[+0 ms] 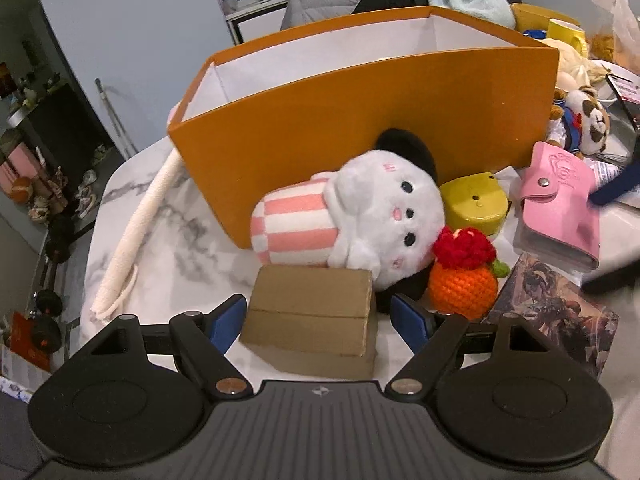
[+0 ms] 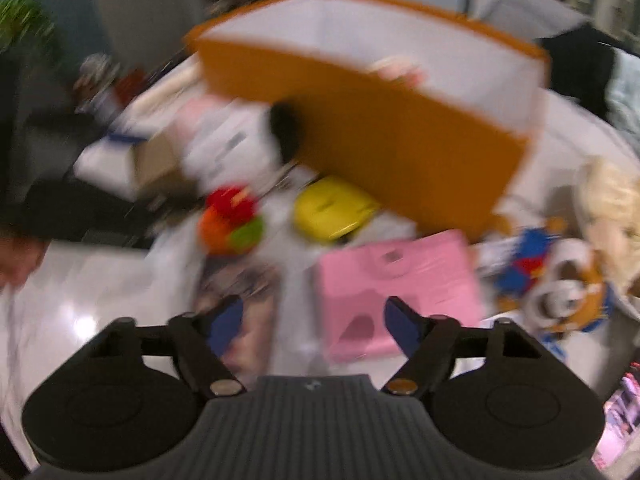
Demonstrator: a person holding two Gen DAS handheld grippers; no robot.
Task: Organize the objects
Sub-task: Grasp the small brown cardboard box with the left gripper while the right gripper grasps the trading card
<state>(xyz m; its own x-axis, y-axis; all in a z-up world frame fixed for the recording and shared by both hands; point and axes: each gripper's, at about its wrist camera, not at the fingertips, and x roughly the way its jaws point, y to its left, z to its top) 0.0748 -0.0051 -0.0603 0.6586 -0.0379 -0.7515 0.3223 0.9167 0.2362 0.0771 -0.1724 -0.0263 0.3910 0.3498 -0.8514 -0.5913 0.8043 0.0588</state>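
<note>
Blue-padded fingers (image 1: 228,318) of the left gripper (image 1: 318,320) are seen spread on either side of a small brown cardboard box (image 1: 312,322), set flat on the marble table (image 1: 160,216); a gap shows at each pad, so no pinch is made. Just behind the box, a white plush (image 1: 360,220) with pink-striped body is laid on its side against the wall of the orange bin (image 1: 360,120), which stands open-topped with white inner walls. A crocheted orange (image 1: 464,280) with red top is noted beside the plush, and a yellow case (image 1: 474,204) behind it. A pink wallet (image 1: 560,208) and a printed card box (image 1: 556,312) are found further right, a dog plush (image 1: 584,124) beyond.

Right wrist view is heavily blurred. The right gripper (image 2: 314,324) is held spread above the table, the pink wallet (image 2: 400,280) partly between its fingers, apparently unclamped. The orange bin (image 2: 380,128) is seen ahead.
</note>
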